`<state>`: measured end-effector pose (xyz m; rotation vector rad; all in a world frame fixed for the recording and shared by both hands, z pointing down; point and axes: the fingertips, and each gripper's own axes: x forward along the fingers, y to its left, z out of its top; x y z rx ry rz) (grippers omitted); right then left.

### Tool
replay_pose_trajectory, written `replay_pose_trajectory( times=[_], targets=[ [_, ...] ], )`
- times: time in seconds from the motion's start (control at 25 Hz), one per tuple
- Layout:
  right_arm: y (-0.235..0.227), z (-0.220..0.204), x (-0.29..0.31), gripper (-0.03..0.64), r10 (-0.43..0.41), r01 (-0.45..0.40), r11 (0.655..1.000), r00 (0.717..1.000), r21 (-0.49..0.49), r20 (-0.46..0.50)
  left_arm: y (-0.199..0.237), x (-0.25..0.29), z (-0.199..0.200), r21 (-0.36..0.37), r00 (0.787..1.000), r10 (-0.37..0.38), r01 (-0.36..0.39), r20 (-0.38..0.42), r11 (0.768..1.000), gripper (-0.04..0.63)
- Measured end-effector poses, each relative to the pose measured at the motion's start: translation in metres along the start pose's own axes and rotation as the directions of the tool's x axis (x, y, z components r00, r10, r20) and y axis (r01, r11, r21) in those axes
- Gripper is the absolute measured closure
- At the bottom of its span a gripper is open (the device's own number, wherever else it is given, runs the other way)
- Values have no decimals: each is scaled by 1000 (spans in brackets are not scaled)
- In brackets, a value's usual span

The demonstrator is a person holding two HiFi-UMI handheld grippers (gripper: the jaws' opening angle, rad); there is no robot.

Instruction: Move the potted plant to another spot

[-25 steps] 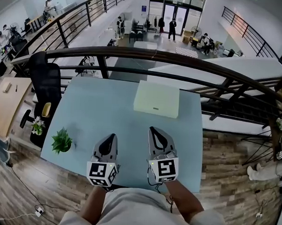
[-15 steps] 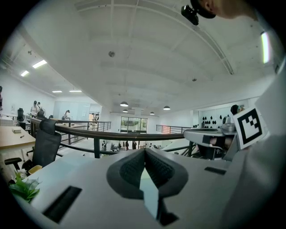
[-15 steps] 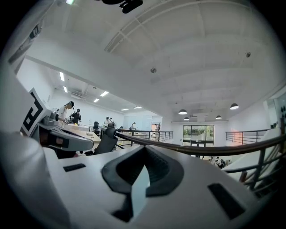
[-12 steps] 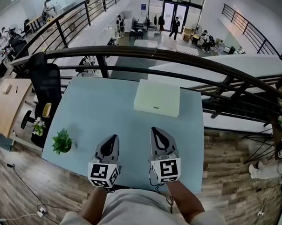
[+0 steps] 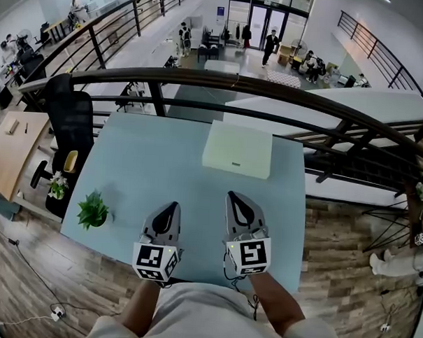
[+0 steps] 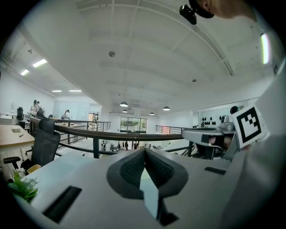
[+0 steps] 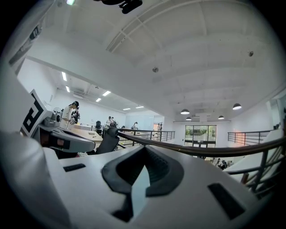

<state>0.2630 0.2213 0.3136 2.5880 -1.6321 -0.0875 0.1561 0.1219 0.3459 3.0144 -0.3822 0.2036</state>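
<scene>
A small green potted plant [image 5: 93,210] stands near the left edge of the pale blue table [image 5: 163,163]; its leaves show at the lower left of the left gripper view [image 6: 20,186]. My left gripper [image 5: 169,210] hovers over the table's near edge, to the right of the plant and apart from it, jaws shut with nothing between them [image 6: 145,152]. My right gripper [image 5: 236,201] is beside it, also shut and empty [image 7: 144,150]. Both point away from me, roughly level.
A flat white box [image 5: 238,149] lies at the table's far side. A dark curved railing [image 5: 271,87] runs right behind the table over a lower floor with people. A black office chair [image 5: 68,123] and a wooden desk [image 5: 9,152] stand left of the table.
Neither gripper nor the plant has moved. Only the head view has shifted slightly, and people walk on the floor below.
</scene>
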Motion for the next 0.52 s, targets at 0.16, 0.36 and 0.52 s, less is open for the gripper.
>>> replay_pose_trajectory(
  times=[0.16, 0.36, 0.52],
  targets=[
    [0, -1, 1, 614, 2, -2, 1000, 1000, 1, -1, 1, 0, 1, -3, 1000, 2, -2, 2, 1000, 583],
    [1, 1, 2, 614, 8, -8, 1000, 1000, 3, 1, 2, -1, 1, -7, 1000, 5, -5, 3, 1000, 583],
    [2, 0, 0, 614, 12, -12, 1000, 1000, 4, 1, 0, -3, 1, -8, 1000, 7, -7, 2, 1000, 583]
  ],
)
